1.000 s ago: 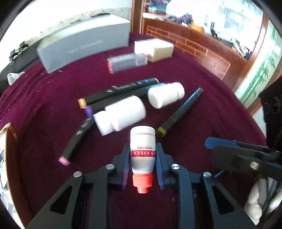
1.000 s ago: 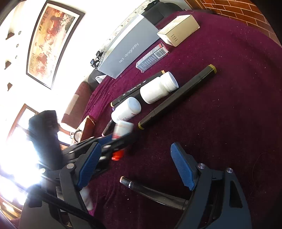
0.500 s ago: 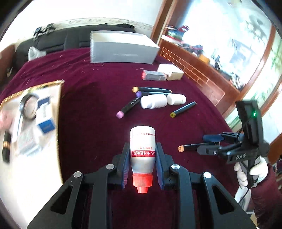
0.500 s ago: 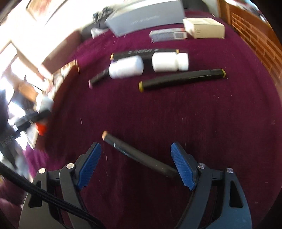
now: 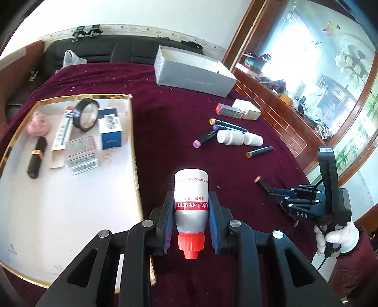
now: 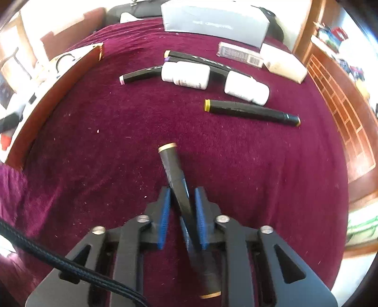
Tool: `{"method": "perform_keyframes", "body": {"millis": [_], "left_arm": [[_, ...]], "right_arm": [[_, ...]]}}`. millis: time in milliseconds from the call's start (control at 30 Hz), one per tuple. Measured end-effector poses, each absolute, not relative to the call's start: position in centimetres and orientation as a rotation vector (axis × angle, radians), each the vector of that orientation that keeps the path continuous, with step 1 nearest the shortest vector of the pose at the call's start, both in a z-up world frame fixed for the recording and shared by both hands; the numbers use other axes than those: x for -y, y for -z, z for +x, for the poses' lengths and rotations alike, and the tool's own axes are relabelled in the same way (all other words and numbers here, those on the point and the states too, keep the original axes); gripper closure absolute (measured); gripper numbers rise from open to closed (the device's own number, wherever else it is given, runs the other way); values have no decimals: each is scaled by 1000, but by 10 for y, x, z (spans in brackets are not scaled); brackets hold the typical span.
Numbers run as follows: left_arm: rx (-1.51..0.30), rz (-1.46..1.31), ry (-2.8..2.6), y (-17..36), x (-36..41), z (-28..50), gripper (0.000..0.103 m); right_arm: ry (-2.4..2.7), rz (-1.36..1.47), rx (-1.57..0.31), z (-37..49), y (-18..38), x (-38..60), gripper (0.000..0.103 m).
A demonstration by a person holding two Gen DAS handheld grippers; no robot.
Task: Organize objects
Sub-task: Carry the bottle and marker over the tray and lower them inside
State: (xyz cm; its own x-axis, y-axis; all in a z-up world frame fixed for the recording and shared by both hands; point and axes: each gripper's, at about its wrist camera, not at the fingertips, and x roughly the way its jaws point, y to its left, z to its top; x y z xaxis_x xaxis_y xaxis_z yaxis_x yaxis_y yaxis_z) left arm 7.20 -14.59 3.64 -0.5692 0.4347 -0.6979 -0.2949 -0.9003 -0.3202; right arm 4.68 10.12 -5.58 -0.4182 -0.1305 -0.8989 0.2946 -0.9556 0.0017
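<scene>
a: what can't you see well?

b: the tiny red words on the white bottle (image 5: 191,203) are too small to read. in the right view, the near end of the black marker (image 6: 176,183) is blurry, and the tray (image 6: 59,87) is cut off at the 9 o'clock edge.

a: who has the bottle?

b: the left gripper (image 5: 190,222) squeezes it on both sides with its blue pads. it is above the dark red cloth (image 5: 165,122), just beside the tray's gold edge.

a: which way does it point?

b: its long way runs 12 to 6. the red cap (image 5: 191,243) points to 6 o'clock, back at the camera.

a: and the other one?

b: the right gripper (image 6: 182,207) is closed on the black marker. the marker runs from 6 up to about 11 o'clock, tan tip far away.

a: what else is there?

b: two white pill bottles (image 6: 186,75) and more markers (image 6: 251,112) lie at 12 o'clock, near a grey box (image 6: 215,21).
</scene>
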Motion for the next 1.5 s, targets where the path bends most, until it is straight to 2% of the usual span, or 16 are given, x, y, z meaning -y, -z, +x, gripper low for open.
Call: {"method": "perform_keyframes", "body": {"millis": [267, 433, 600, 867, 1067, 1500], "left_arm": [[252, -1092, -2579, -51, 194, 92, 80], [265, -1094, -2678, -56, 236, 93, 80], [240, -1149, -2772, -56, 276, 83, 80], [213, -1290, -2782, -28, 308, 57, 80], [230, -1386, -2751, -8, 316, 36, 80], [233, -1489, -2692, 8, 308, 11, 80]], "right_arm": [[2440, 1435, 189, 56, 31, -116, 91], [2376, 1274, 281, 60, -7, -79, 90], [2237, 1171, 267, 53, -33, -12, 90], [2127, 1161, 171, 24, -30, 90, 90], [2121, 1257, 102, -1, -4, 133, 90], [2155, 1420, 14, -27, 43, 161, 90]]}}
